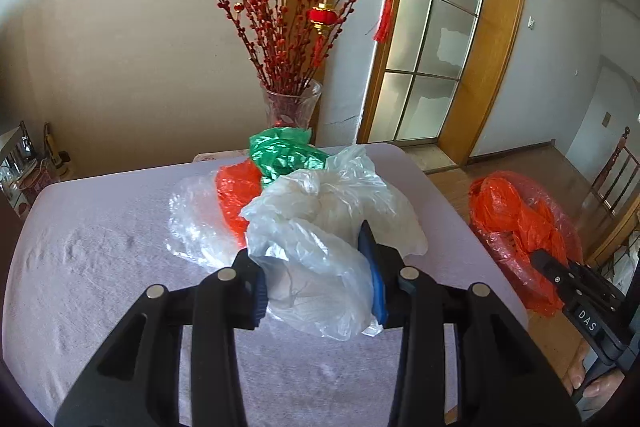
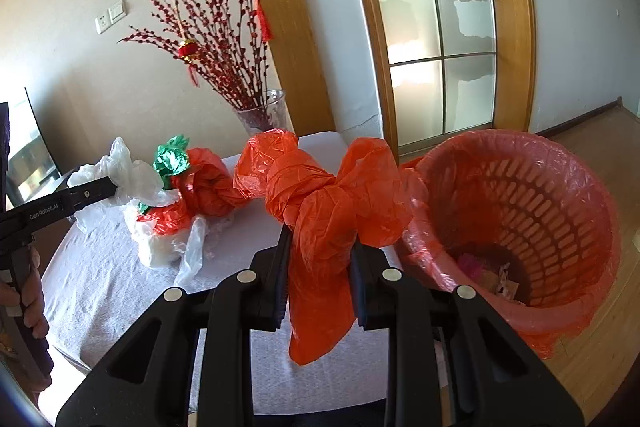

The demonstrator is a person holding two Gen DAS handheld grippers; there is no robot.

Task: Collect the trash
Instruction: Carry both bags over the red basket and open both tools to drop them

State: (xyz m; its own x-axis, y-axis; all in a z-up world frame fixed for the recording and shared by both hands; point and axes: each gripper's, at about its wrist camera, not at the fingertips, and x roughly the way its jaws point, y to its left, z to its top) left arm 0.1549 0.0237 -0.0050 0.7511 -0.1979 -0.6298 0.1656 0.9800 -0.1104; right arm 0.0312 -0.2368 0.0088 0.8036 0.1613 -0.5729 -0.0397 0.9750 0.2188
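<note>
Right tongs [image 2: 318,279]: clenched on the orange bag [image 2: 320,223], which bunches up between the pads with a twisted tail hanging below and the bulk trailing back toward the worktop.
Left tongs [image 1: 316,279]: clamped on the clear plastic bag [image 1: 320,247]; the film is crumpled and pressed against both blue pads, raised off the cloth (part of it drapes low, so it may drag).
Worktop [image 1: 100,267]: cloth-covered, with a red bag [image 1: 232,199], a green bag [image 1: 280,155] and another clear film [image 1: 192,219] lying behind the held one, touching each other in one heap.
Bin [image 2: 520,211]: red slatted basket lined with a pink liner, standing on the floor just beside the worktop's edge, a few scraps at its bottom.
Step in hand, by my reading: carry both bags over to the bin.
Doing it well: lift each bag clear of the heap first so no neighbour snags, bring the hanging tail fully over the rim, then release above the opening.
Risk: light film can cling to the pads or catch on the loose liner.
</note>
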